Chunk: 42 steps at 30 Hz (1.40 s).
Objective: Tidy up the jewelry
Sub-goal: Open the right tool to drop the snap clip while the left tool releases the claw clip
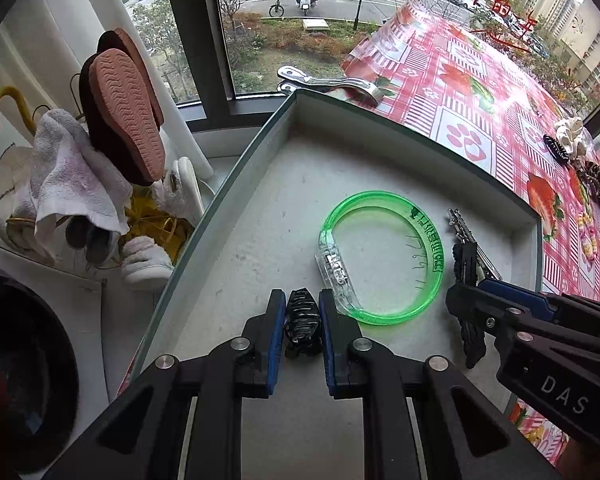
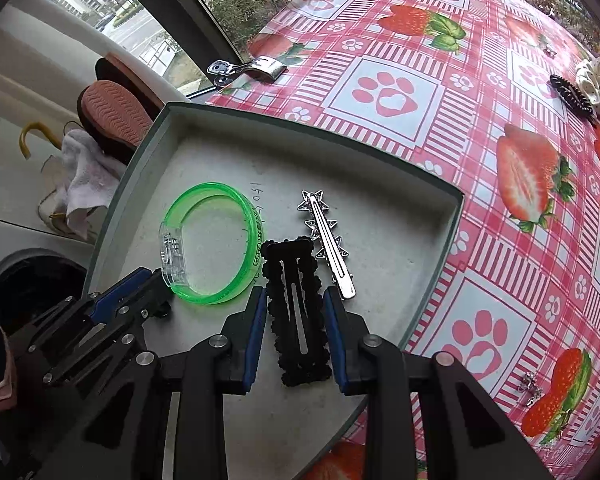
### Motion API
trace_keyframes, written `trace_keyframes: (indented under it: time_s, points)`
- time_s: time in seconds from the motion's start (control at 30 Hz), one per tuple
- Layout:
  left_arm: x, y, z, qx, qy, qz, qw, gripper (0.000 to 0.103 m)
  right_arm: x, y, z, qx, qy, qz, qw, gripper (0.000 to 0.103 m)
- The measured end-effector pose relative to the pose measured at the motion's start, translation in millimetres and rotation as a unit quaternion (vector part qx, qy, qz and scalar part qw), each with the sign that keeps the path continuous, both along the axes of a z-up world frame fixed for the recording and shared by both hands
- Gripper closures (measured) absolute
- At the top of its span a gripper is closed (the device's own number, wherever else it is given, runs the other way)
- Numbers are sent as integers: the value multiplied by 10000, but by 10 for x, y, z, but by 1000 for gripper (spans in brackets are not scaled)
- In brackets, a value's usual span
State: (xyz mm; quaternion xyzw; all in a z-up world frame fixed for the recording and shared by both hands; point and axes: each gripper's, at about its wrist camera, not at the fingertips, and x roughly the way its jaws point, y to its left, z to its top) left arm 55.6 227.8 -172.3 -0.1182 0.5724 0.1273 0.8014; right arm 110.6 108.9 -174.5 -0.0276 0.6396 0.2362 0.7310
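While my left tool (image 1: 301, 320) pinches a small black claw clip (image 1: 302, 326) over the grey tray (image 1: 236, 240), its lower half hides between the pads; the green bangle (image 1: 384, 256) lies just ahead to the right, and my right tool (image 1: 466, 304) covers most of what it straddles. From the right wrist, my right tool (image 2: 295, 312) stands spread around a black snap clip (image 2: 298, 312) lying in the tray, a silver star clip (image 2: 326, 240) just ahead.
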Motion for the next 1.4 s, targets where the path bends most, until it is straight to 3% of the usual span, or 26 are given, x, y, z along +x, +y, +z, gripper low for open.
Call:
trace_keyframes:
  time_s: [0.53,0.6,0.67,0.8,0.83,0.87,0.93,1.13,1.3,1.4]
  points:
    - [-96,-19,50,241,146,99,9996,79,99,-122,46,211,61,-117,9997,69]
    - [-122,-19,70,223,137,93,9996,79,97,-155,64,298,88,-140,9994,54]
    - [-133,-32,85,244,144,79,9996,79,102,-202,99,410,93,-169,9990,46]
    - [-151,-47,129,299,132,58,9994,79,103,-307,221,657,55,-275,9974,46]
    - [-153,-54,139,324,135,58,9994,74,95,-335,259,734,39,-302,9968,46]
    - [-159,-59,152,346,141,66,9993,39,85,-365,302,793,5,-321,9963,46]
    - [-204,-60,228,447,-19,177,9988,0,55,-421,392,869,-71,-355,9956,45]
    - [-228,-114,329,574,-82,73,9983,0,-61,-668,577,1005,-166,-581,9931,42]
    - [-273,-227,432,580,-214,-138,9980,0,-185,-908,657,1005,-208,-767,9918,27]
    - [-280,-355,461,560,-159,-333,9977,0,-248,-1122,672,973,-221,-954,9904,23]
